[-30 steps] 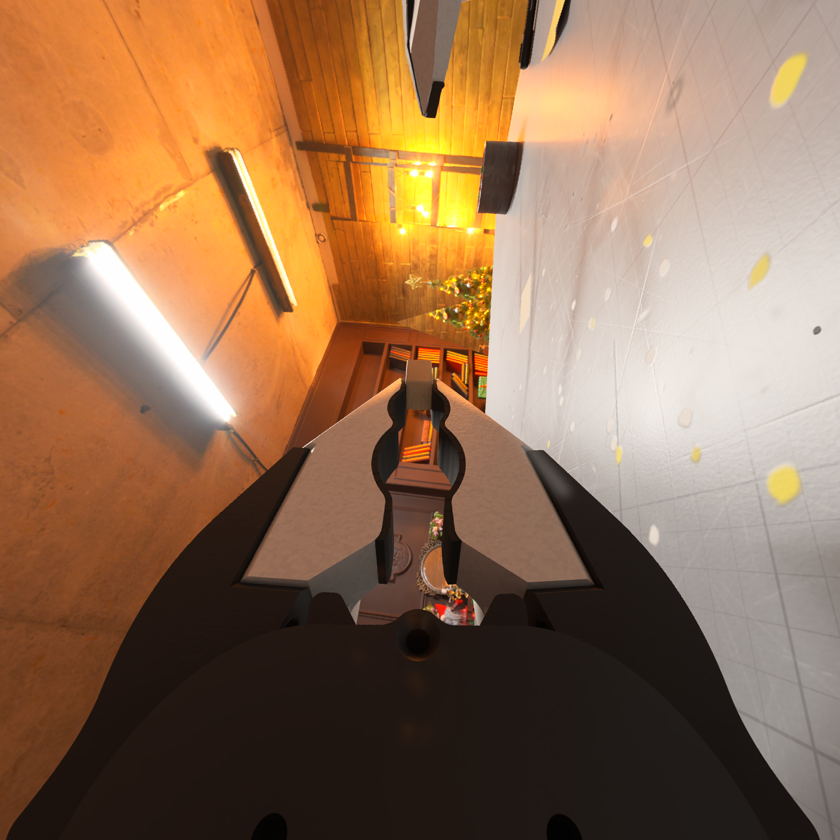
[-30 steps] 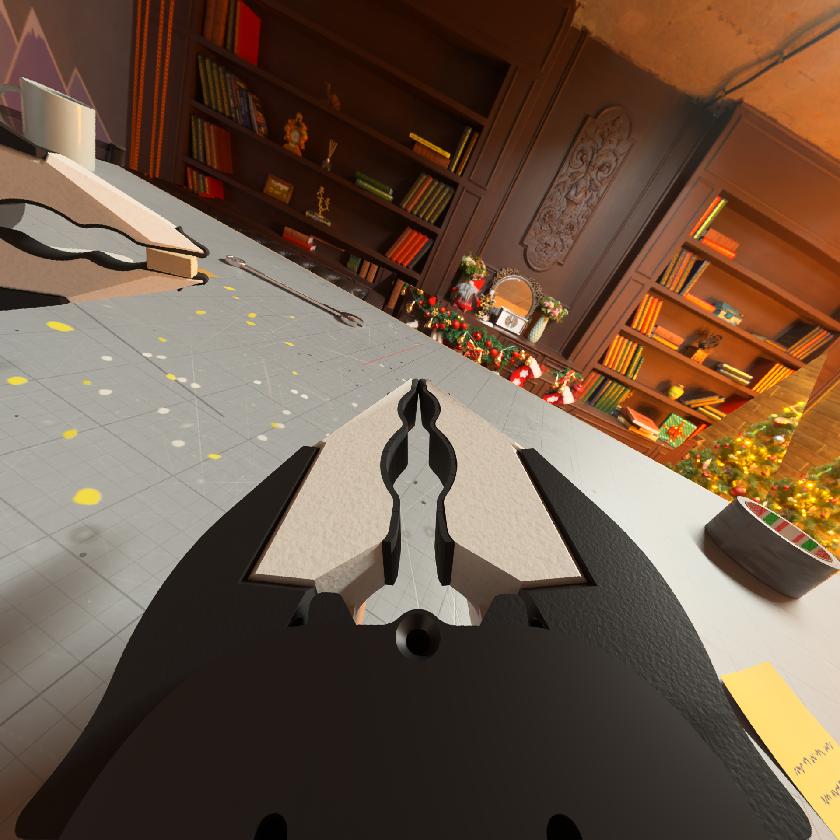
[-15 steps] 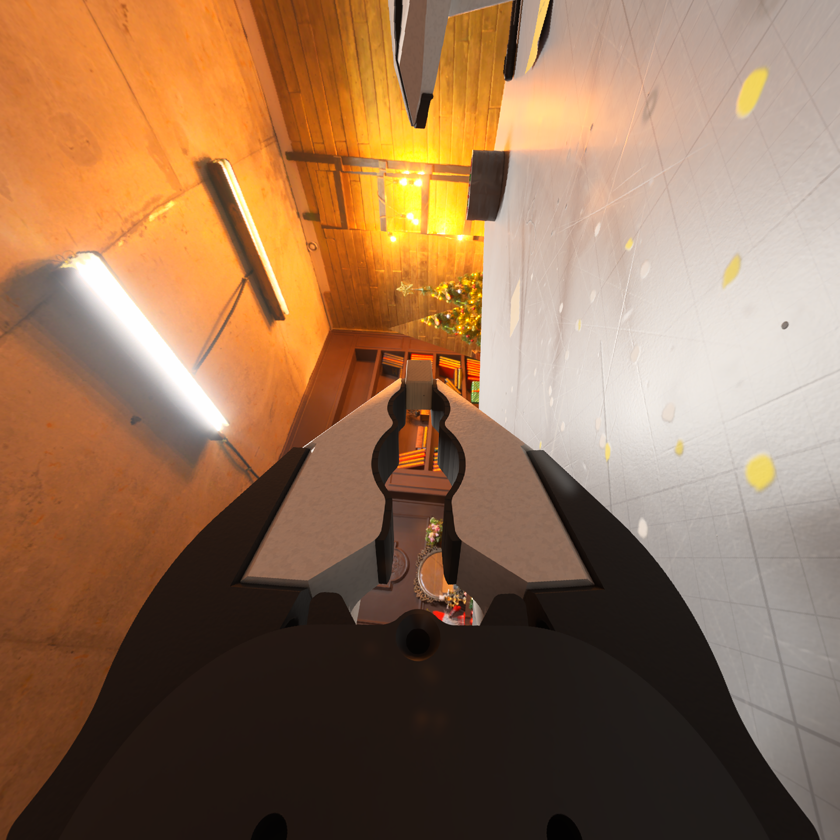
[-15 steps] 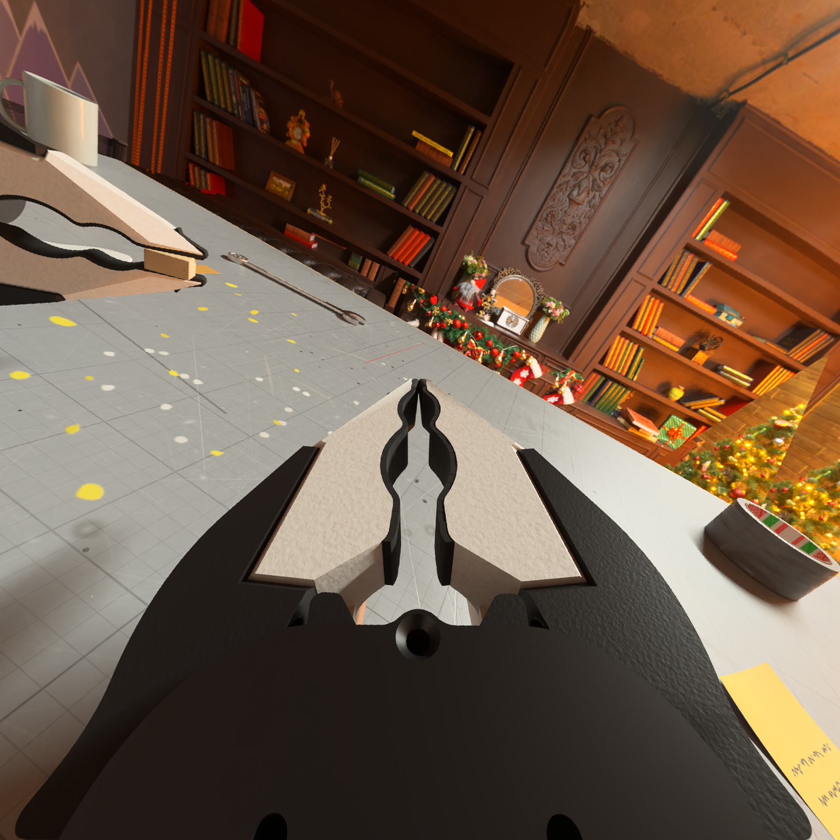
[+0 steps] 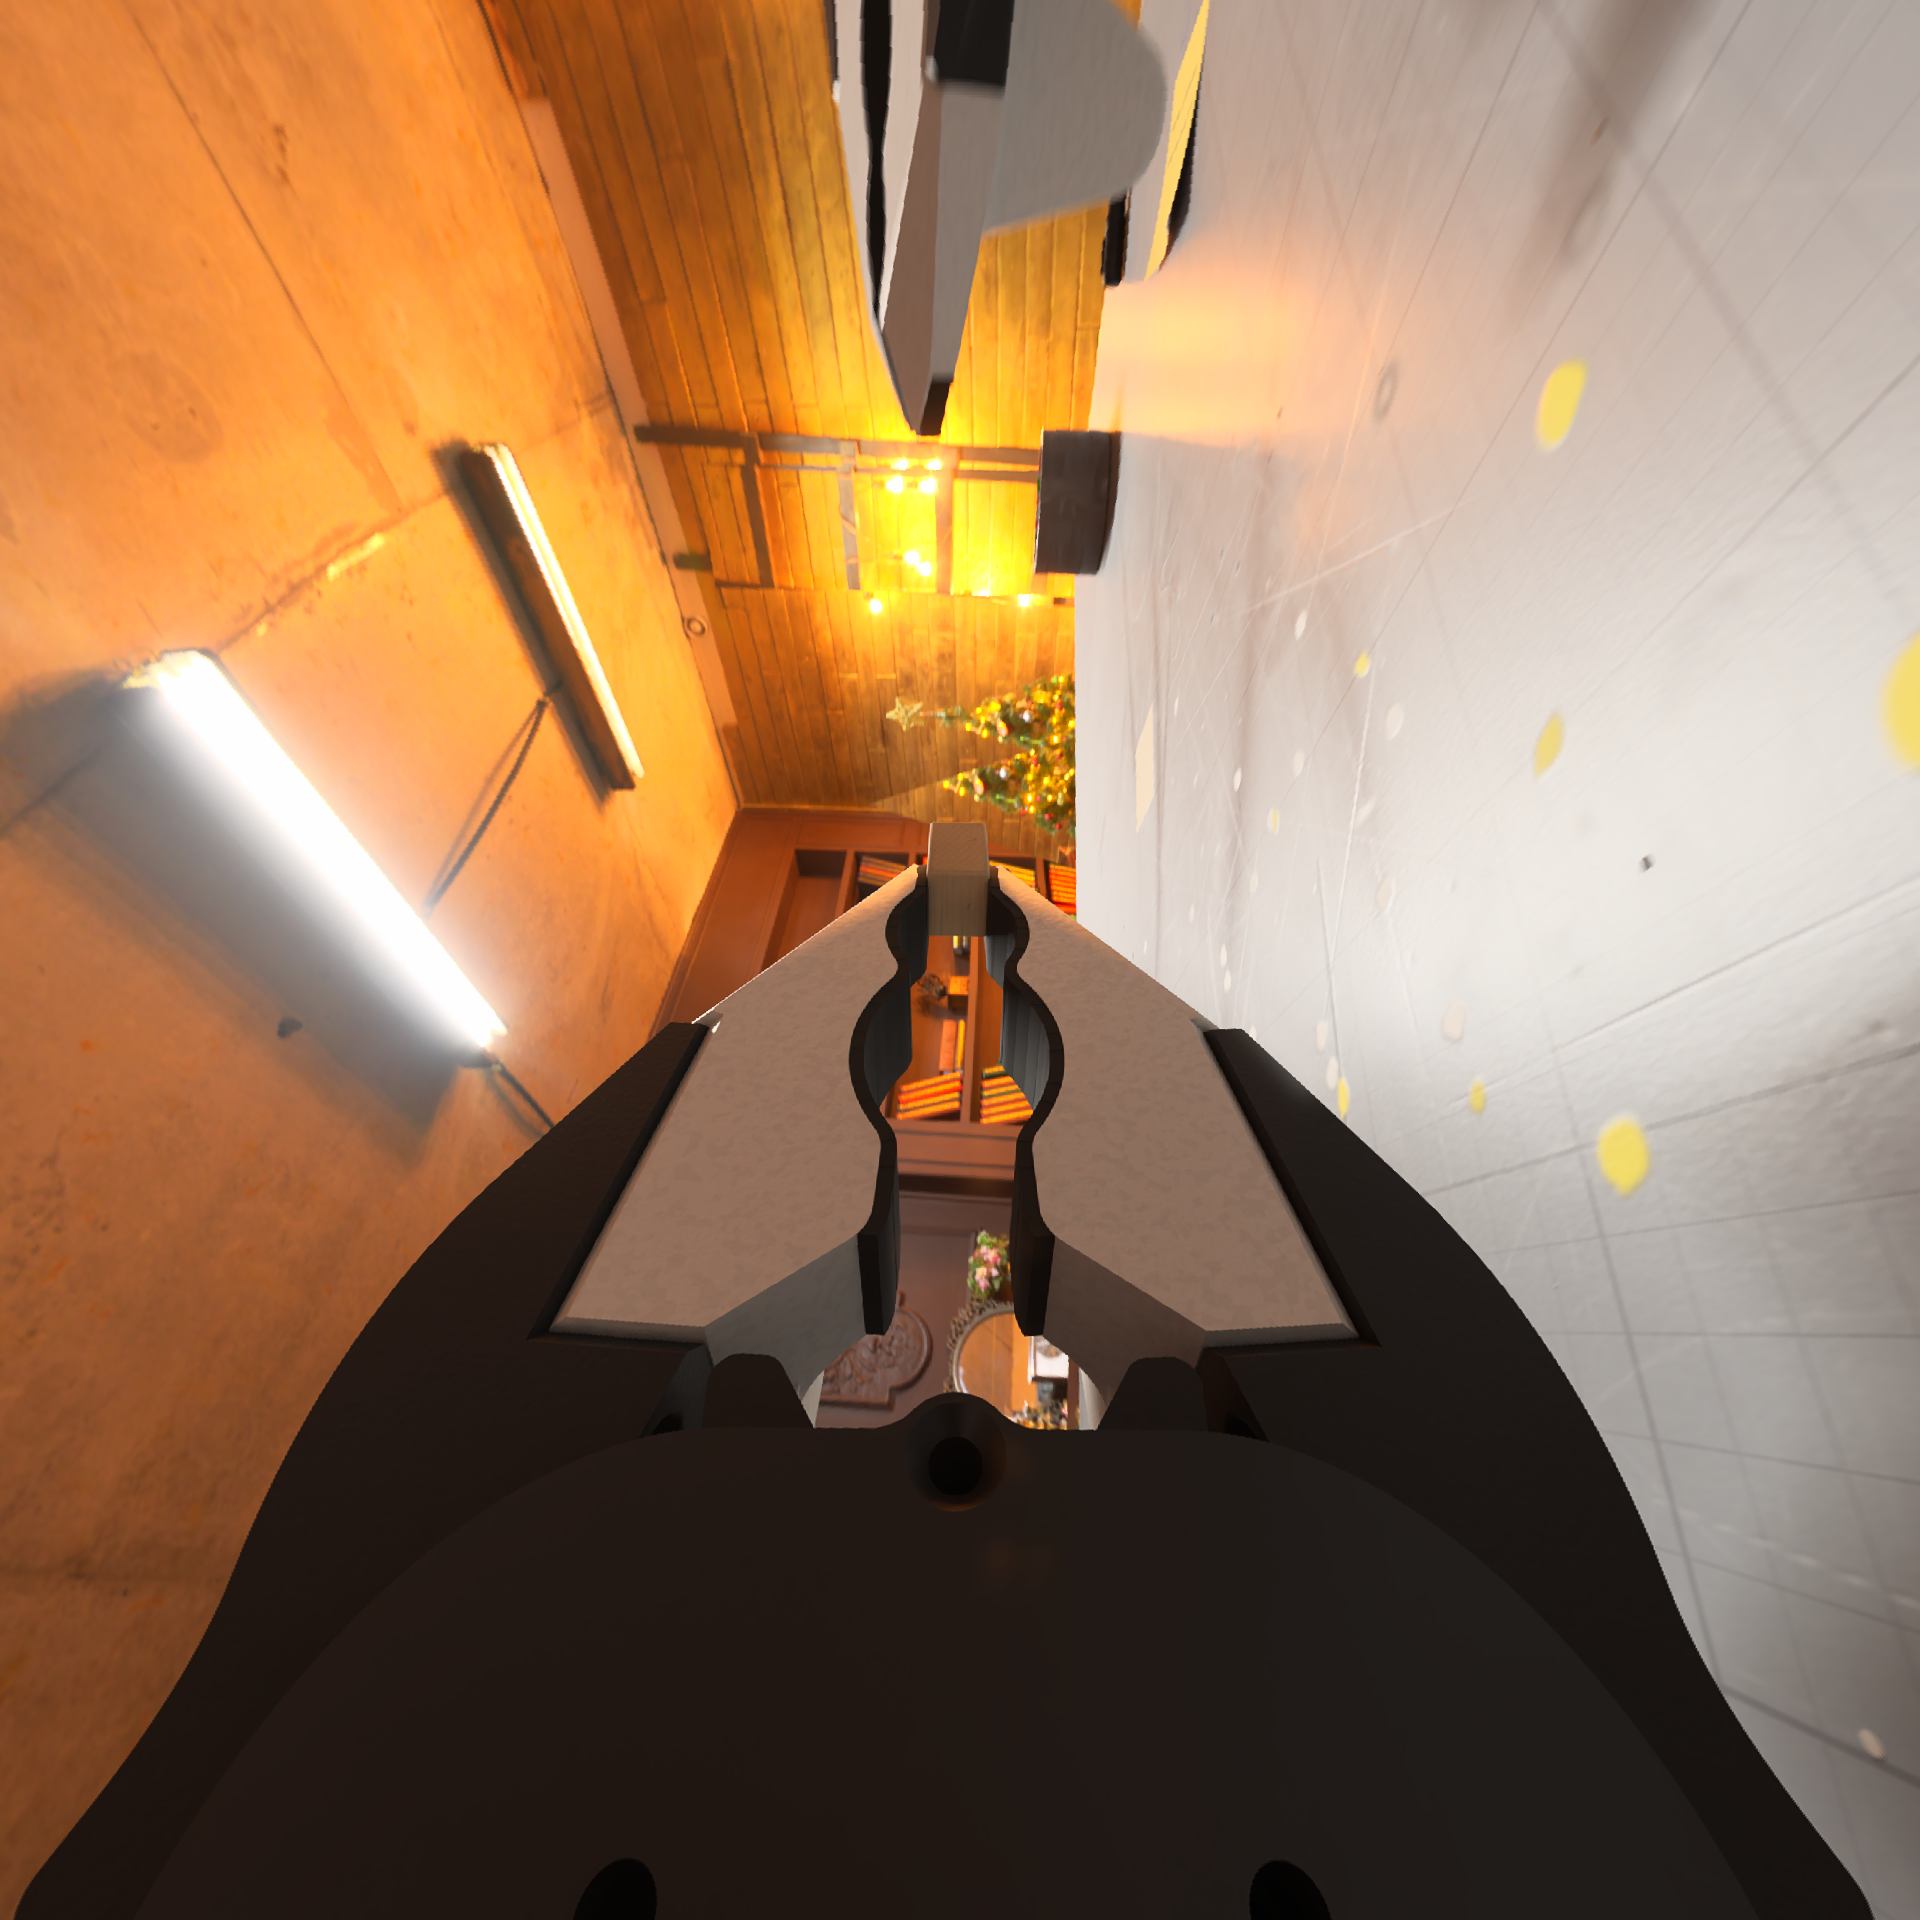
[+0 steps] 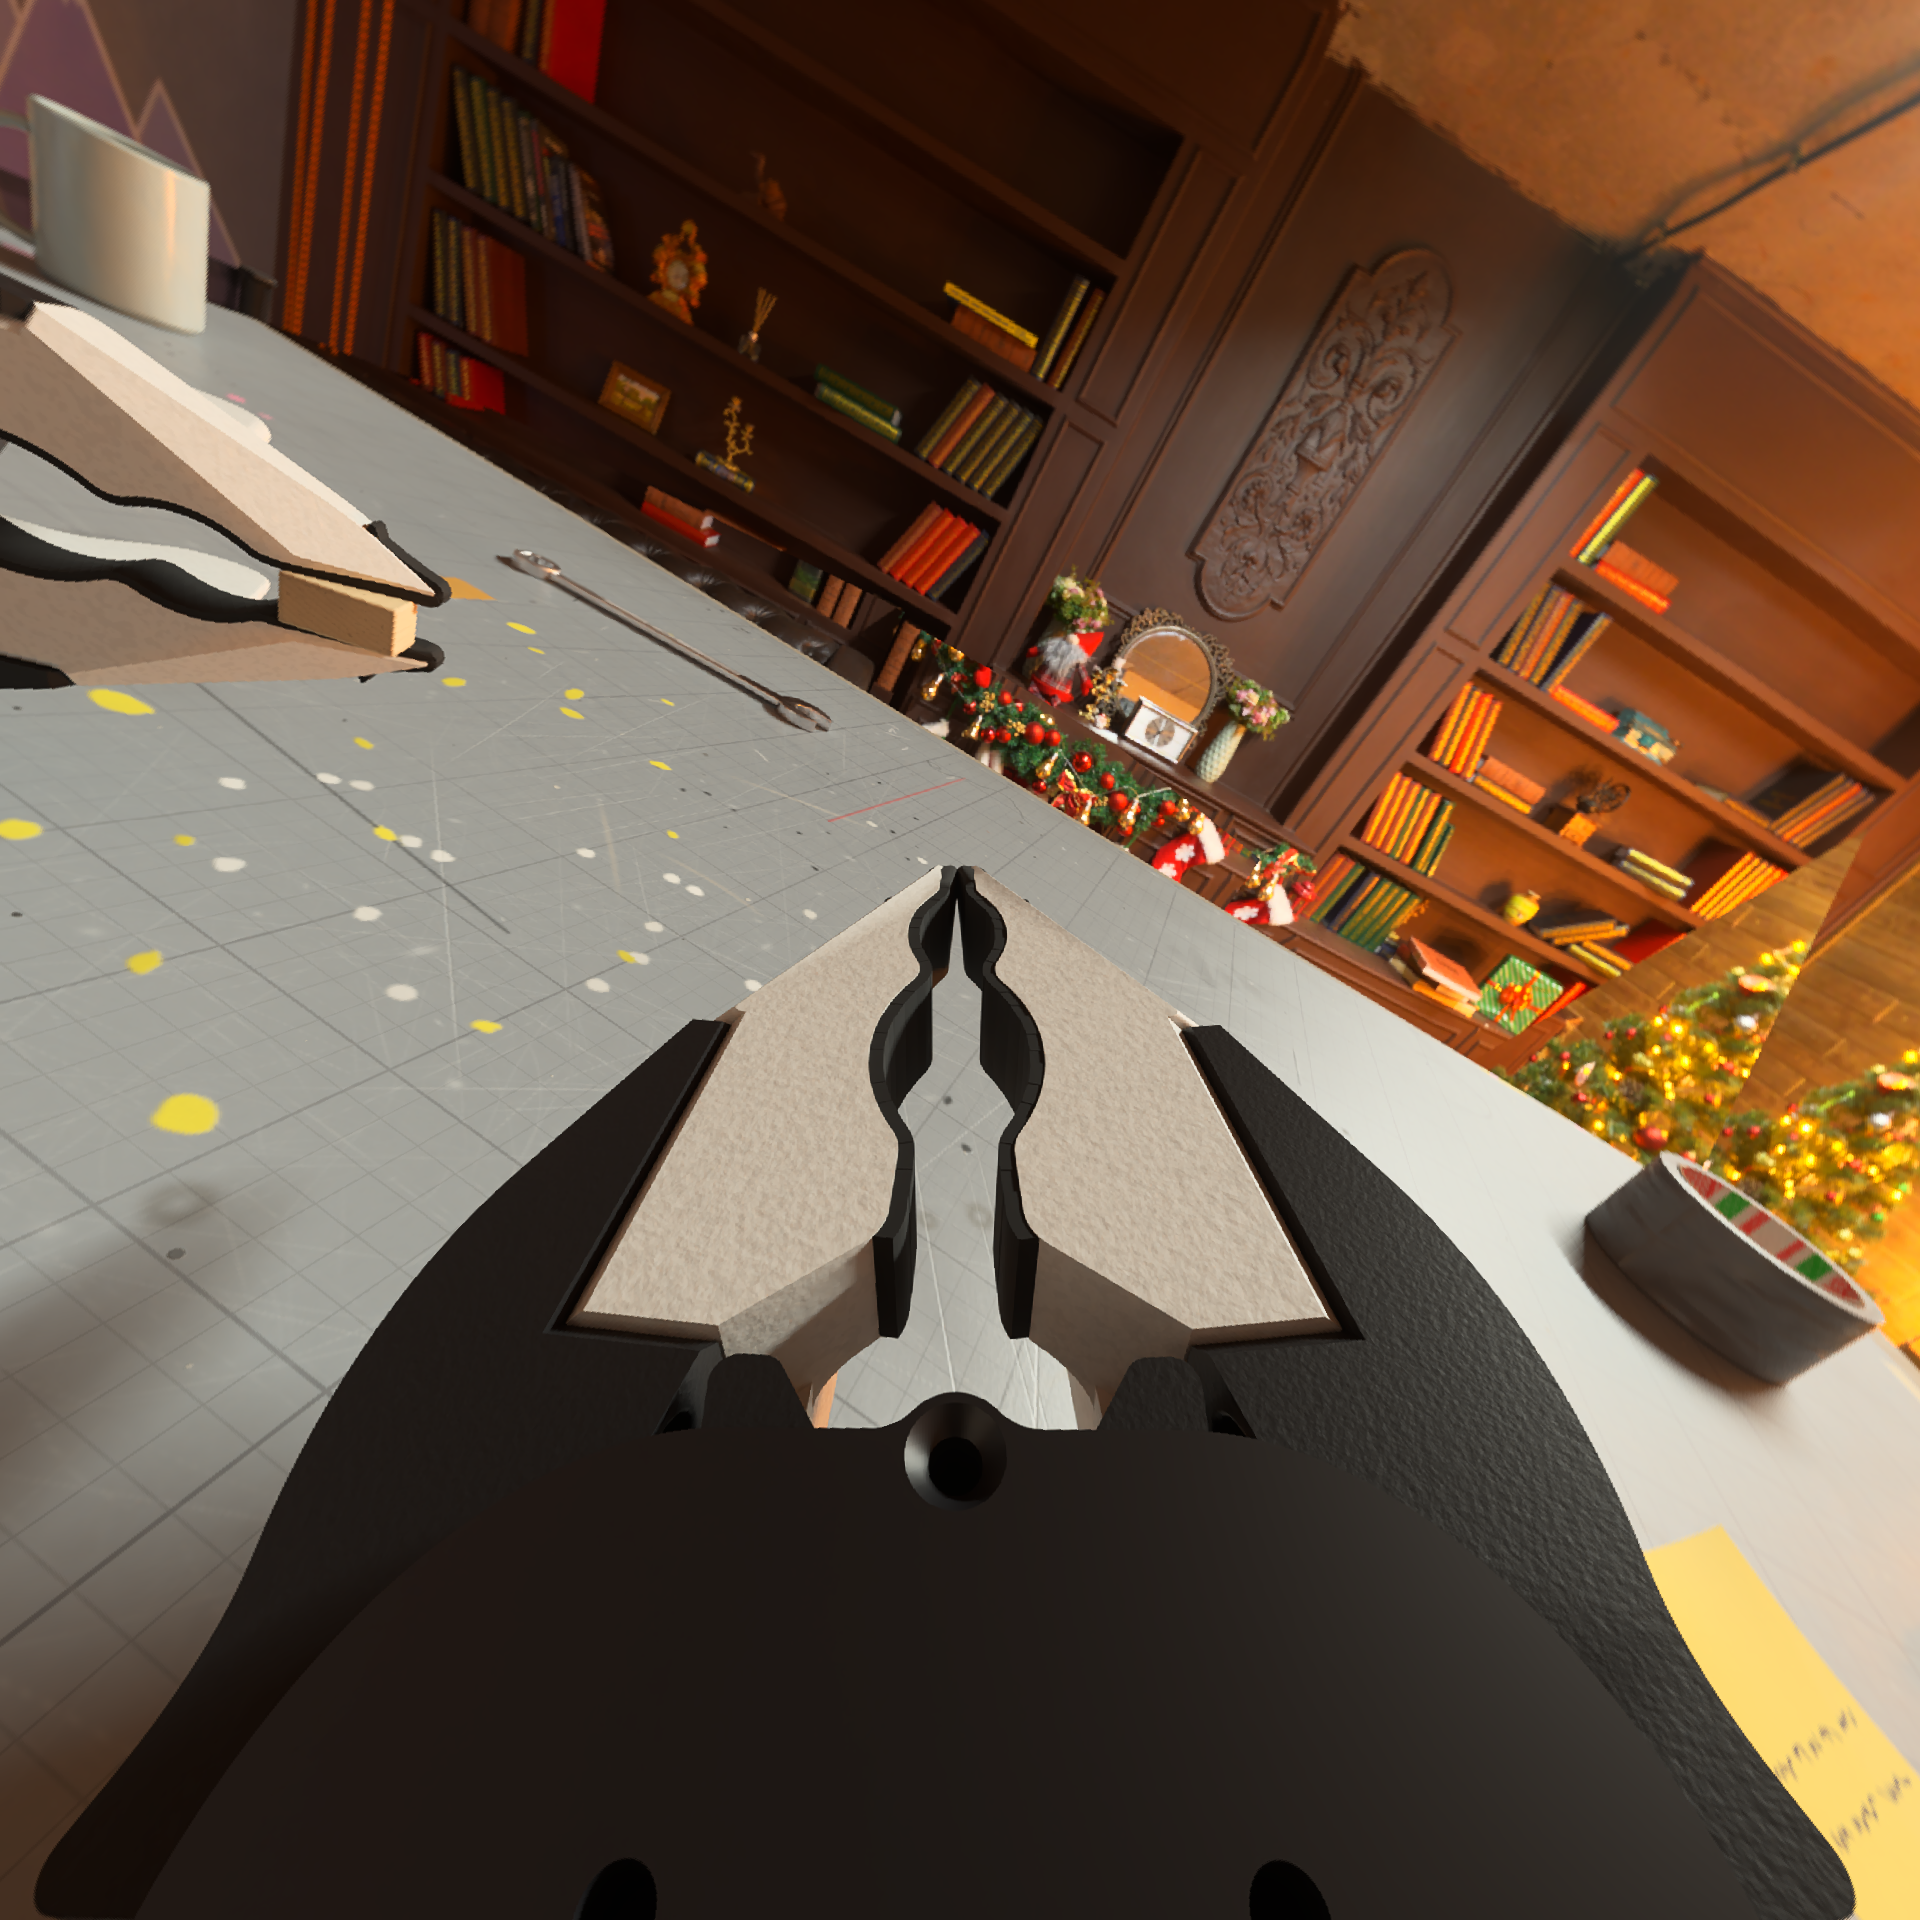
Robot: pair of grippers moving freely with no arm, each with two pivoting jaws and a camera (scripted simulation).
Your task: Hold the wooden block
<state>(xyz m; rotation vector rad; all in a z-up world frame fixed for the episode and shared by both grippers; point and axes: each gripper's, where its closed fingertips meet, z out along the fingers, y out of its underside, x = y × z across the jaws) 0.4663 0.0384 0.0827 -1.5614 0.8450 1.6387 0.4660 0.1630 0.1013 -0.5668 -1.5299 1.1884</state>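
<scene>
My left gripper (image 5: 957, 883) is shut on a small pale wooden block (image 5: 956, 878) held at its fingertips, lifted off the grey cutting mat (image 5: 1507, 831); its view is rolled sideways, with the mat on the right. In the right wrist view the left gripper (image 6: 410, 623) shows at the far left with the wooden block (image 6: 348, 615) between its tips, above the mat (image 6: 416, 935). My right gripper (image 6: 958, 878) is shut and empty, low over the mat. It shows at the top of the left wrist view (image 5: 925, 405).
A metal wrench (image 6: 665, 639) lies on the mat's far side. A roll of dark tape (image 6: 1730, 1273) sits at the right, and shows in the left view (image 5: 1075, 502). A yellow note (image 6: 1787, 1704) lies at lower right. A white mug (image 6: 120, 213) stands far left.
The left gripper with the block has come nearer the right gripper and looms larger in the right view. The right gripper has not visibly moved over the mat.
</scene>
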